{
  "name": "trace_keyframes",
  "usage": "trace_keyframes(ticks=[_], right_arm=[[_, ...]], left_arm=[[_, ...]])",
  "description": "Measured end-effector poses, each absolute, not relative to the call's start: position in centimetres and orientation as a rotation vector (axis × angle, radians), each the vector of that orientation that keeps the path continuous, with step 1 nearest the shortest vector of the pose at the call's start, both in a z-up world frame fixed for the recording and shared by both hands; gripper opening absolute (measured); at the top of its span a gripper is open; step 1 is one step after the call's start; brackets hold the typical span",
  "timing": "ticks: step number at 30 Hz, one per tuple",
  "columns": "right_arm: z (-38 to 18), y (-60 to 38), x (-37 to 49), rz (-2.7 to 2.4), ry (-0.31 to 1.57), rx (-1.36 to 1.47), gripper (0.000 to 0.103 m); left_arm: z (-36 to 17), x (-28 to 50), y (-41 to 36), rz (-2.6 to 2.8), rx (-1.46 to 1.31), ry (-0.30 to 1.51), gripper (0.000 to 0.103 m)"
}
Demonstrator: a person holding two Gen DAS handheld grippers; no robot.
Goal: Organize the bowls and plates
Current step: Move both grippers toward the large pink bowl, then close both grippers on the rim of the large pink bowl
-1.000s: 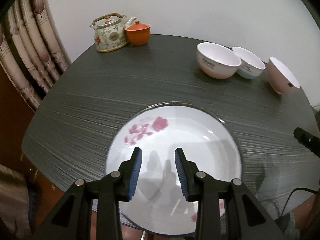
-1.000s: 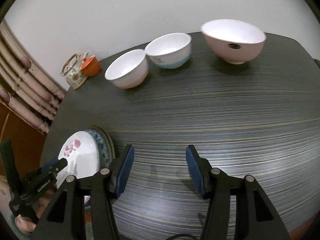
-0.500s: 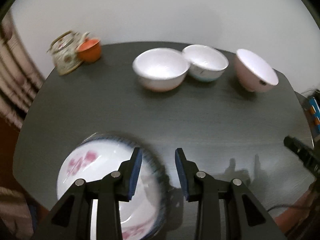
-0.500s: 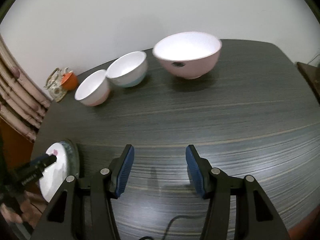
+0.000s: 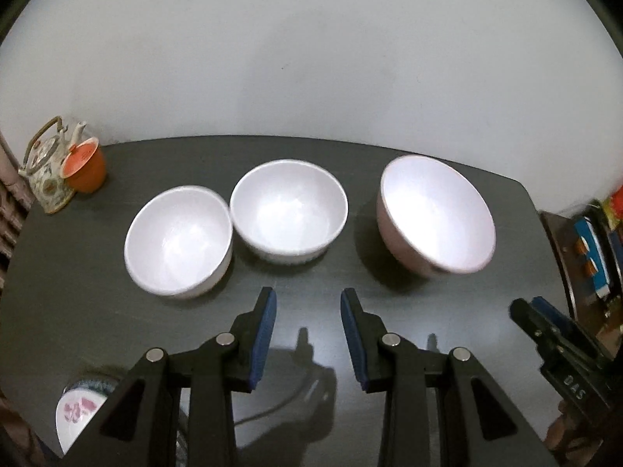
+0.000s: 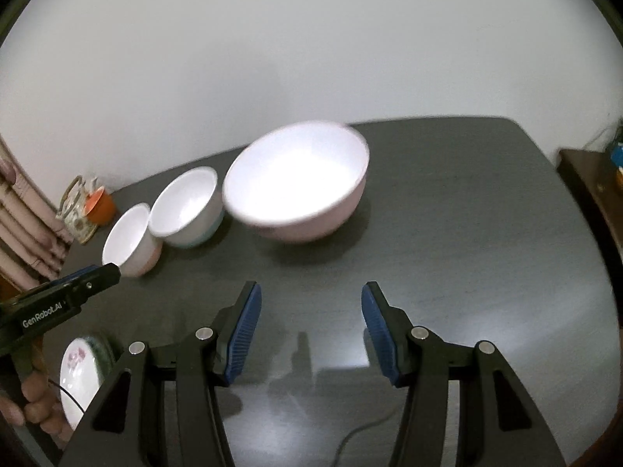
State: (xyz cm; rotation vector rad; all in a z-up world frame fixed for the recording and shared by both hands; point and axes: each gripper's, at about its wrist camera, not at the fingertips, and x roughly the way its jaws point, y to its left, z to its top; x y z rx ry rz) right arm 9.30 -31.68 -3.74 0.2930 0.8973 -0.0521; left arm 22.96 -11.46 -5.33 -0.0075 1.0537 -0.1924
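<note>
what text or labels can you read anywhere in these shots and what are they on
"GenRobot.AI": on the side of the left gripper, seen from the right wrist view.
"DAS": on the body of the right gripper, seen from the left wrist view.
A dark mark on the outside of the large pink bowl: too blurred to read.
Nothing else readable.

The left gripper (image 5: pixel 307 334) now hovers before the three bowls, away from the stacked plates (image 5: pixel 78 408); the right gripper (image 6: pixel 309 334) nears the pink bowl (image 6: pixel 300 183).
</note>
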Motion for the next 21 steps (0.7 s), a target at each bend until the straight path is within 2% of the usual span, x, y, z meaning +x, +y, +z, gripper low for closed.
trace_keyframes(ticks=[11, 13, 21], right_arm=[[-4.8, -35.6, 16.4, -0.092, 0.956, 0.335, 0.051], [-5.2, -35.8, 17.8, -0.095, 0.967, 0.325, 0.051], [-7.9, -35.6, 21.3, -0.102, 1.037, 0.343, 0.051]], left_arm=[[-8.4, 30.5, -14.6, -0.228, -0.120, 1.183, 0.035], [-8.8, 31.5, -15.1, -0.250, -0.132, 1.194, 0.047], [-11.0, 33.3, -17.1, -0.245, -0.110, 1.222, 0.047]])
